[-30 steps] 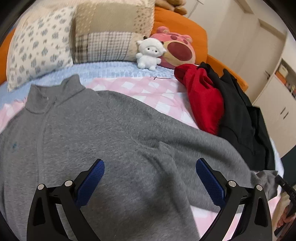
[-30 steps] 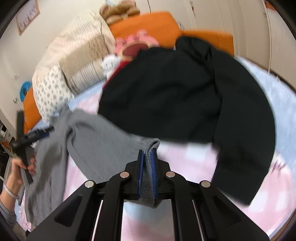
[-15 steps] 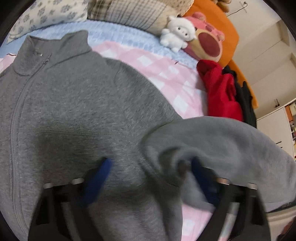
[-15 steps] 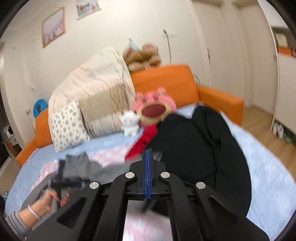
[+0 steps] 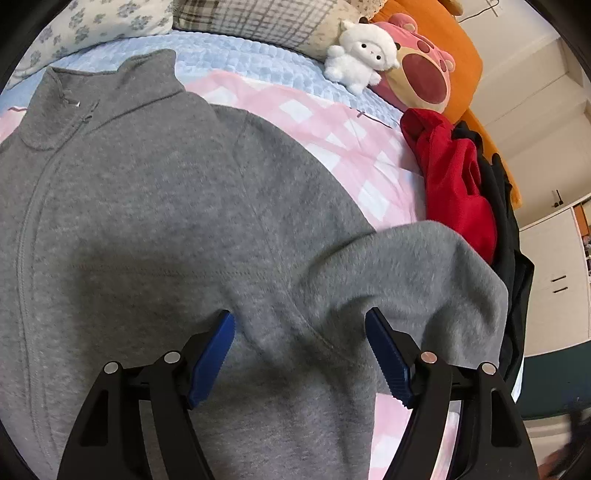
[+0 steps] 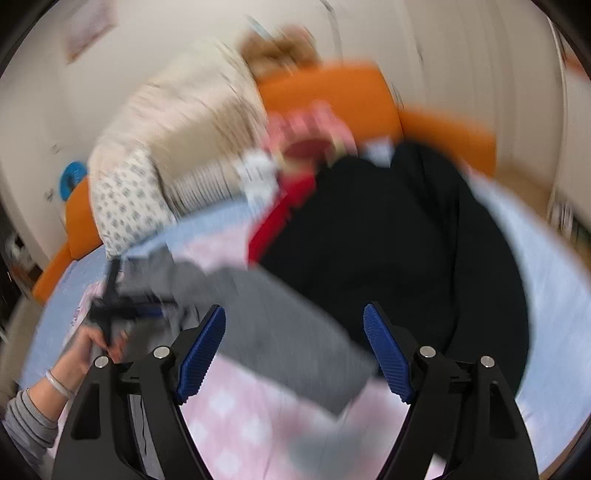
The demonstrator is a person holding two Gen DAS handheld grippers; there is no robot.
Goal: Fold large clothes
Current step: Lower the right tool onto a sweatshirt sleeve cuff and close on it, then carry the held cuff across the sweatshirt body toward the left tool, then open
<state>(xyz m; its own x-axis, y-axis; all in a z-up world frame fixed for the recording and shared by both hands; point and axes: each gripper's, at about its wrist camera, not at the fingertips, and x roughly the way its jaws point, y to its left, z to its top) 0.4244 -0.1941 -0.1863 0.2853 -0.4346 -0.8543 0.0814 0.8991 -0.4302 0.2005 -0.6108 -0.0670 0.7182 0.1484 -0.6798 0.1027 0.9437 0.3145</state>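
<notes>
Since a second before, the sleeve [image 5: 417, 266] I had pinched in my right tongs [image 6: 295, 347] was let go; their jaws had just sprung wide, empty. The sleeve lay folded across the grey jacket [image 5: 155, 229] on the pink checked blanket [image 5: 332, 136]. My left tongs [image 5: 301, 345] stood wide over its fabric, gripping nothing.

Orange sofa [image 5: 458, 48] against pale wall [image 6: 155, 55]; white cupboards [image 5: 554, 273] at right; framed picture [image 6: 88, 33] blurred.
</notes>
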